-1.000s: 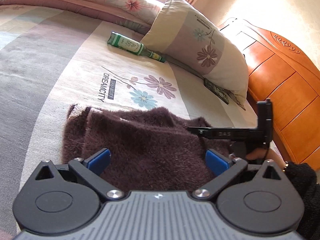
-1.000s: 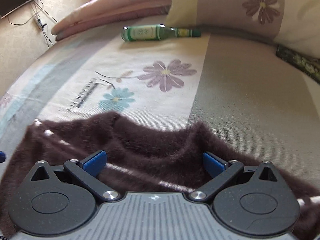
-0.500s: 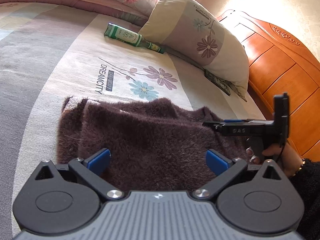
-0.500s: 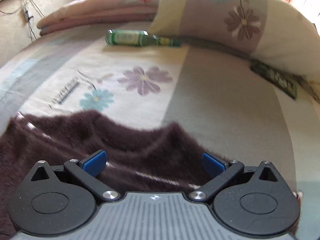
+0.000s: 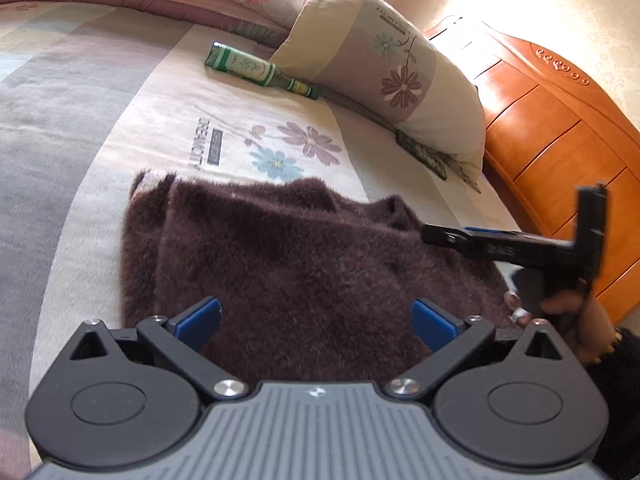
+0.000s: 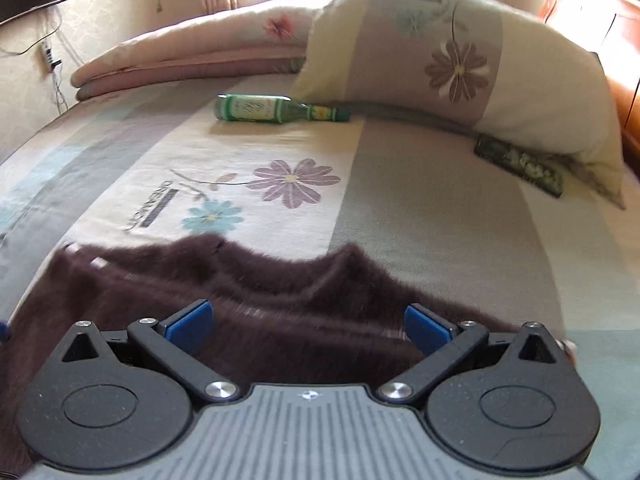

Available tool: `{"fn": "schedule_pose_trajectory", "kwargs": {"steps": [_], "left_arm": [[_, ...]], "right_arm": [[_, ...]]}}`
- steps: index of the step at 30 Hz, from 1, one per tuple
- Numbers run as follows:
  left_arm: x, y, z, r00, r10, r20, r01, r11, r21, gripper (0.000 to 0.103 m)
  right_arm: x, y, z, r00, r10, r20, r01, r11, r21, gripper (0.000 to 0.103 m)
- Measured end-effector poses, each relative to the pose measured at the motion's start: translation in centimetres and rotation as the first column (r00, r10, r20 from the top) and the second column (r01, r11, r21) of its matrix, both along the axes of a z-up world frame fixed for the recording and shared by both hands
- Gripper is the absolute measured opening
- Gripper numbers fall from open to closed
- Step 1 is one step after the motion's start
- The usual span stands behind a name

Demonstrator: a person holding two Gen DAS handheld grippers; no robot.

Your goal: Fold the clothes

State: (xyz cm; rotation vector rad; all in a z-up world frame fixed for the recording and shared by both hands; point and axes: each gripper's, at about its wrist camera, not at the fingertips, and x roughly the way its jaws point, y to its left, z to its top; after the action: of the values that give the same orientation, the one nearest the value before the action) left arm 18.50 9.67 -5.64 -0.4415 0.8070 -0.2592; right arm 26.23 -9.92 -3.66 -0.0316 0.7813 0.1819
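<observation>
Looking along my left hand-held gripper, I see its blue fingers spread wide apart over the fuzzy brown sweater, which lies bunched on the bed at the centre of the frame. My right hand-held gripper is spread apart too, hovering above the sweater's near edge in the lower half of its view; from the left camera it shows side-on at the right edge, held by a hand. A green bottle lies beside the pillow in the upper middle.
</observation>
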Motion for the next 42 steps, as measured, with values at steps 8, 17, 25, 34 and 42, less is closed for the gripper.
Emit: {"fn": "schedule_pose_trajectory", "kwargs": {"steps": [8,17,25,34,42], "left_arm": [[-0.1,-0.9,-3.4,0.997,-0.06,-0.052,0.055,0.995,-0.078,0.101],[1.8,4.1,0.7,0.997,-0.075,-0.022,0.07,0.984,-0.165,0.101],[4.7,5.6,-2.4,0.986,-0.088,-0.145,0.062,0.983,-0.172,0.101],[4.5,8.2,0.7,0.997,-0.04,-0.071,0.027,0.983,-0.183,0.101],[5.9,11.6,-2.2,0.985,0.047,-0.164,-0.09,0.961,-0.263,0.101]], "right_arm": [[-9.7,1.4,-1.6,0.999,0.0,-0.034,-0.001,0.999,-0.039,0.103],[-14.9,1.5,0.2,0.999,-0.032,0.009,0.032,0.999,-0.022,0.103],[-17.2,2.4,0.2,0.999,-0.032,0.018,0.033,0.999,-0.013,0.103],[-16.8,3.1,0.3,1.0,-0.013,0.018,0.013,1.0,-0.002,0.103],[-15.9,4.1,-0.4,1.0,0.022,-0.009,-0.022,1.0,-0.005,0.103]]}}
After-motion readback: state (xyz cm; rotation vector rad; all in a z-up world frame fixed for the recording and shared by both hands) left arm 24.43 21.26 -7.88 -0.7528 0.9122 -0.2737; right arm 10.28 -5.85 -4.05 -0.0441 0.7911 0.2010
